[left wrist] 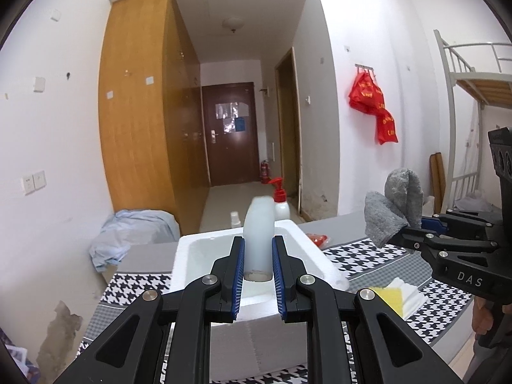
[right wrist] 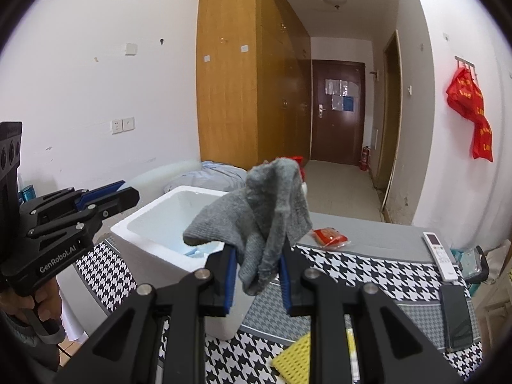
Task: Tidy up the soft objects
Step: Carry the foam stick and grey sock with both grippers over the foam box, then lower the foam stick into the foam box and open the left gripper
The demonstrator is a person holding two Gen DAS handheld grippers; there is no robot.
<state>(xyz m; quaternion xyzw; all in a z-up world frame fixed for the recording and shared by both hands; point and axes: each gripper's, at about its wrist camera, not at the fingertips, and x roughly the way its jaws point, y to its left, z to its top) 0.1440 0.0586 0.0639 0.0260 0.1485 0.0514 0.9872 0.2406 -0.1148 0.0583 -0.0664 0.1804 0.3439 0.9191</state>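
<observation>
My left gripper (left wrist: pixel 258 240) is shut on a pale, whitish soft roll (left wrist: pixel 259 217), held upright over the white foam box (left wrist: pixel 184 256). My right gripper (right wrist: pixel 257 252) is shut on a grey knitted cloth (right wrist: pixel 268 201) that droops over both fingers, just right of the foam box (right wrist: pixel 140 224). Something pale blue (right wrist: pixel 198 251) lies inside the box. In the left wrist view the right gripper (left wrist: pixel 406 233) shows at the right with the grey cloth (left wrist: pixel 396 204) bunched at its tip. In the right wrist view the left gripper (right wrist: pixel 123 193) shows at the left, a hand on its handle.
The box stands on a black-and-white houndstooth cover (right wrist: pixel 336 272). On it lie a yellow sponge cloth (right wrist: pixel 294 358), a red packet (right wrist: pixel 329 236), a white remote (right wrist: pixel 440 256) and a dark phone (right wrist: pixel 456 316). A white folded cloth (left wrist: pixel 411 291) and a red-pump bottle (left wrist: pixel 281 201) are nearby.
</observation>
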